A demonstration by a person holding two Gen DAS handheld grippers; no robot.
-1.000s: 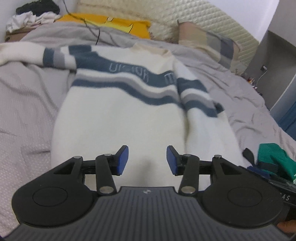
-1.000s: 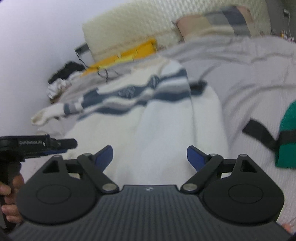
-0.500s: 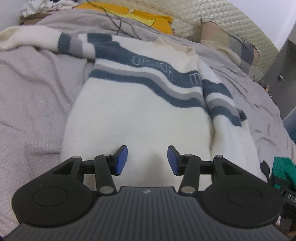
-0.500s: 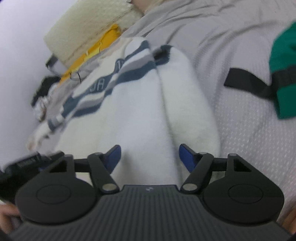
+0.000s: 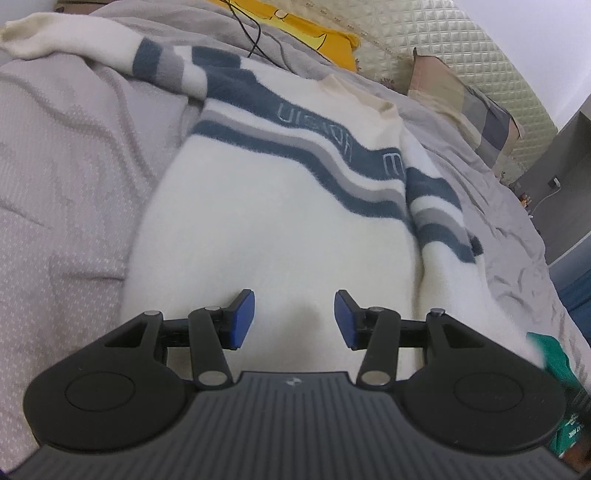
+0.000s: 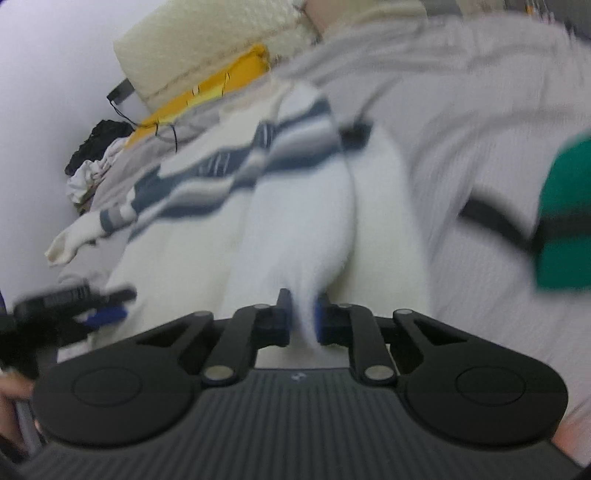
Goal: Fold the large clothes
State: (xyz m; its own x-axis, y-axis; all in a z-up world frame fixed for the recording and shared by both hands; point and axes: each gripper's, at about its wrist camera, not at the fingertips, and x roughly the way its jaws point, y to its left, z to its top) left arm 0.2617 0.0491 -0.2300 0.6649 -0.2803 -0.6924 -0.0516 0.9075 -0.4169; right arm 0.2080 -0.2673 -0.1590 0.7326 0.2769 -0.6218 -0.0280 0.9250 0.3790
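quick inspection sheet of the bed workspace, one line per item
surface: grey bedspread, wrinkled.
job's things: white sweater with blue and grey stripes lies flat, one sleeve stretched out to the side, the other along the body.
clutter: green item with a black strap beside the sweater; yellow cushion; clothes pile by the wall.
grippers: left gripper open above the hem, nothing between its pads; right gripper shut on white sweater fabric.
cables: thin black cable across the bedspread near the cushion.
surroundings: quilted headboard, checked pillow, white wall.
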